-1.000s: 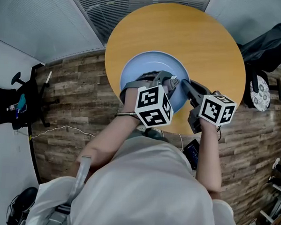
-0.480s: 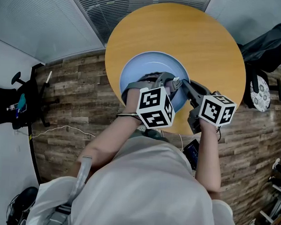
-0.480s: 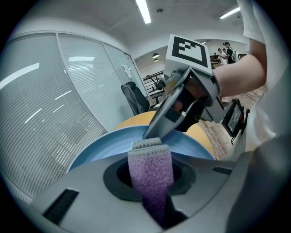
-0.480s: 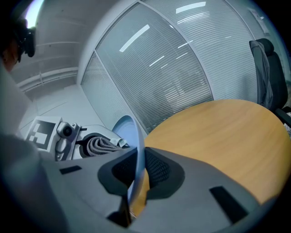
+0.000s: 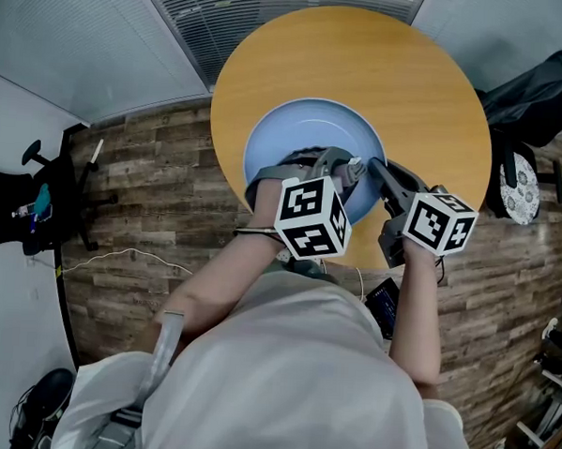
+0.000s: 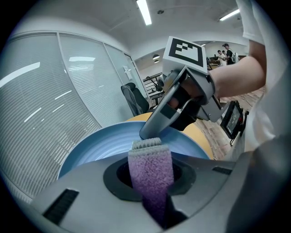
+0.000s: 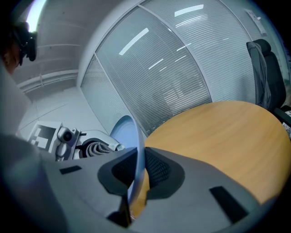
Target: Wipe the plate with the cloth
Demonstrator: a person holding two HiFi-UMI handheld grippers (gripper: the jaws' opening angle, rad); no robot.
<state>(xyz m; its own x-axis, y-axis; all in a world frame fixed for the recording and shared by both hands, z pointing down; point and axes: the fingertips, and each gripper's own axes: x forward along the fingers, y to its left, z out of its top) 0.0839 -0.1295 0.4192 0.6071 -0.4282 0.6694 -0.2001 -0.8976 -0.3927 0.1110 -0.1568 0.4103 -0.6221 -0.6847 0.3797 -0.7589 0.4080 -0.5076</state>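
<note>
A round light-blue plate (image 5: pixel 304 136) lies on the near part of a round wooden table (image 5: pixel 420 76), close in front of the person, and both tools meet at its near side. The right gripper (image 5: pixel 376 169) comes from the right and is clamped on the rim of the plate. In the right gripper view the thin blue edge runs straight through the narrow gap between the two dark pads, which press on it from both sides, with the table top showing behind it. The left gripper (image 5: pixel 333 163) points down onto the plate from the near side, and its jaws are closed on a strip of purple terry cloth with a grey hem (image 6: pixel 150 170). The cloth stands upright in the middle between the jaws, pinched low down, and its grey hemmed end sticks out beyond them toward the inner blue surface of the plate. Whether this end really presses on the plate cannot be told. In the left gripper view the tip of the right gripper is just above the end of the cloth, very near to it. In the head view the two marker cubes sit side by side over the near edge of the table.
</note>
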